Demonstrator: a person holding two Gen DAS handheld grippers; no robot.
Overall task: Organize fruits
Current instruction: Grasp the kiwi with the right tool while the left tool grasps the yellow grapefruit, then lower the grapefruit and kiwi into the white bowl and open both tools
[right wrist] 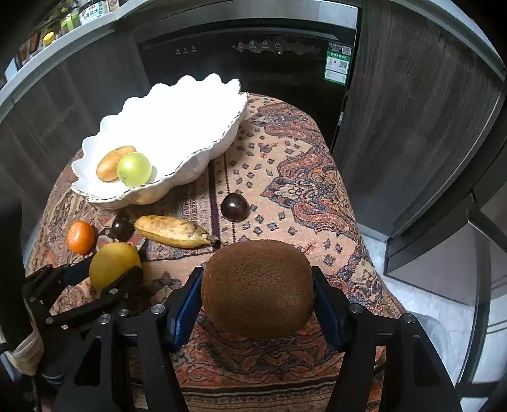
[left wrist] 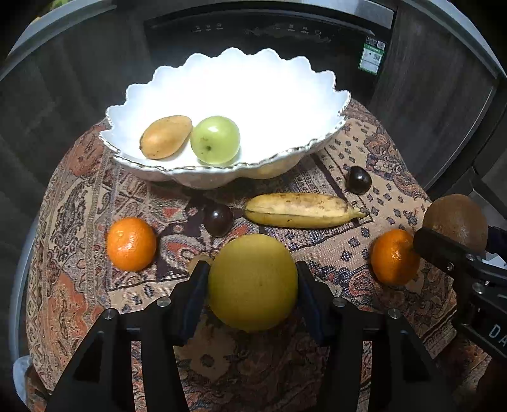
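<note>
My left gripper [left wrist: 253, 272] is shut on a round yellow fruit [left wrist: 253, 282], held above the patterned cloth; both show at the left of the right wrist view [right wrist: 112, 264]. My right gripper [right wrist: 257, 282] is shut on a brown kiwi [right wrist: 257, 285], seen at the right edge of the left wrist view [left wrist: 456, 222]. A white scalloped bowl [left wrist: 240, 85] at the back holds a mango [left wrist: 165, 136] and a green apple [left wrist: 215, 139]. On the cloth lie a banana [left wrist: 301, 210], two oranges [left wrist: 131, 243] [left wrist: 393, 256] and two dark round fruits [left wrist: 218, 219] [left wrist: 358, 180].
The table is small and round, covered by a patterned cloth [right wrist: 301, 164] that drops off at every edge. A black appliance [right wrist: 253, 50] and dark wood cabinets [right wrist: 412, 111] stand behind. A shelf with jars [right wrist: 79, 12] is at the upper left.
</note>
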